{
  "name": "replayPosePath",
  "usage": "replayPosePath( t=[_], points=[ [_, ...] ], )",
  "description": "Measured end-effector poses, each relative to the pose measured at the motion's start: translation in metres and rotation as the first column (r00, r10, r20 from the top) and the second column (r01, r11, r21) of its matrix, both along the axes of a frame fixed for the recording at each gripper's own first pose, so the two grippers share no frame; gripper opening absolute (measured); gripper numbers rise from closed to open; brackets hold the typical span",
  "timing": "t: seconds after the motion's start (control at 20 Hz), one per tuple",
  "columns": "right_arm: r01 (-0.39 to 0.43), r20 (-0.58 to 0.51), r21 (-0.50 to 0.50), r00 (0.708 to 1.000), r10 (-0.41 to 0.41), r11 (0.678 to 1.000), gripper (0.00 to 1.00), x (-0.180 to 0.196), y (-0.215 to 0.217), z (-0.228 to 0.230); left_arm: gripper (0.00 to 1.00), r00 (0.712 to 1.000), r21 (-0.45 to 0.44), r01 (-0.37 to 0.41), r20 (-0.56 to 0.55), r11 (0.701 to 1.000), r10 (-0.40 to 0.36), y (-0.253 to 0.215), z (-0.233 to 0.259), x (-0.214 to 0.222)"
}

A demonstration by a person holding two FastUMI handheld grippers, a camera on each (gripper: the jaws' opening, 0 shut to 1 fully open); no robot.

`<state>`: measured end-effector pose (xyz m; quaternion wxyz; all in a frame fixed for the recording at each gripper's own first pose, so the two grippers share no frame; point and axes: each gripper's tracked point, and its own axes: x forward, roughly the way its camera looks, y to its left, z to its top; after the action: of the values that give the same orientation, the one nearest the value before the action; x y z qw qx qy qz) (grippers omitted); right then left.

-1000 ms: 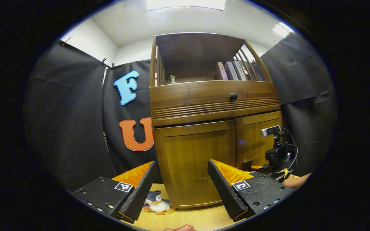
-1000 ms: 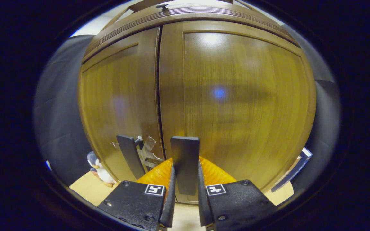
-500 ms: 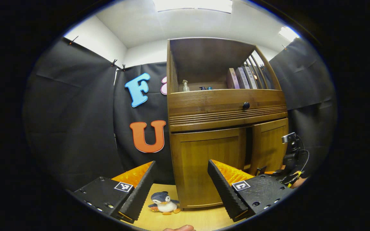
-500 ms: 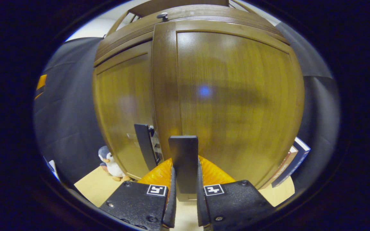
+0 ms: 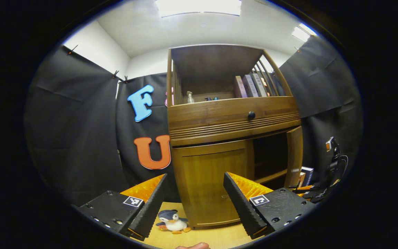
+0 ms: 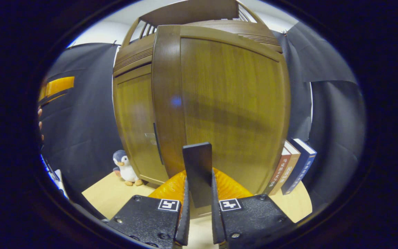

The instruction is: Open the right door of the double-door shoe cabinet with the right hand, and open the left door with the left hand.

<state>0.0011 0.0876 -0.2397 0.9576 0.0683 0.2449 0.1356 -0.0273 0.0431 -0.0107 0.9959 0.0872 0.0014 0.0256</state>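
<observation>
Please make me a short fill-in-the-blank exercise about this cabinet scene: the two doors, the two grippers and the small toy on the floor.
1. The right door of the shoe cabinet stands ____.
2. The left door is ____.
3. The right gripper is shut on that door's black ____.
4. The left gripper has its jaws open; beyond it a toy ____ lies by the cabinet's foot.

Missing words: open; closed; handle; penguin

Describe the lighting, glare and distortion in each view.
Left gripper view: bright ceiling panels blow out to white; the open cabinet bay is in deep shadow; fisheye bows the cabinet's edges. Right gripper view: the right door bulges barrel-like, with a small bluish glare spot and a soft dark band across it.
</observation>
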Motion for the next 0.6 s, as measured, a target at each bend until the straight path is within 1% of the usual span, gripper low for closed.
replayPosePath(
  t=[0.05,0.1,0.2,0.4,0.6],
  points=[
    [0.004,-0.001,-0.001,1.0,-0.004,1.0,0.29,-0.005,-0.005,0.0,1.0,1.0,0.007,0.012,-0.002,1.0,-0.012,-0.005,-0.002,0.002],
    [0.006,0.0,-0.003,1.0,-0.006,1.0,0.28,-0.009,-0.011,0.001,0.96,1.0,0.013,0.022,-0.005,1.0,-0.022,-0.009,-0.004,0.003],
    [0.017,-0.002,-0.01,1.0,-0.017,1.0,0.27,-0.016,-0.02,0.002,0.96,0.999,0.014,0.038,-0.011,0.999,-0.038,-0.016,-0.008,0.005],
    [0.052,-0.002,-0.032,0.999,-0.052,0.998,0.25,-0.034,-0.037,0.008,0.96,0.998,-0.016,0.057,-0.025,0.998,-0.057,-0.03,-0.019,0.01],
    [0.098,-0.015,-0.044,0.995,-0.098,0.994,0.22,-0.049,-0.063,0.009,0.96,0.997,-0.036,0.061,-0.054,0.997,-0.063,-0.041,-0.033,0.015]
  ],
)
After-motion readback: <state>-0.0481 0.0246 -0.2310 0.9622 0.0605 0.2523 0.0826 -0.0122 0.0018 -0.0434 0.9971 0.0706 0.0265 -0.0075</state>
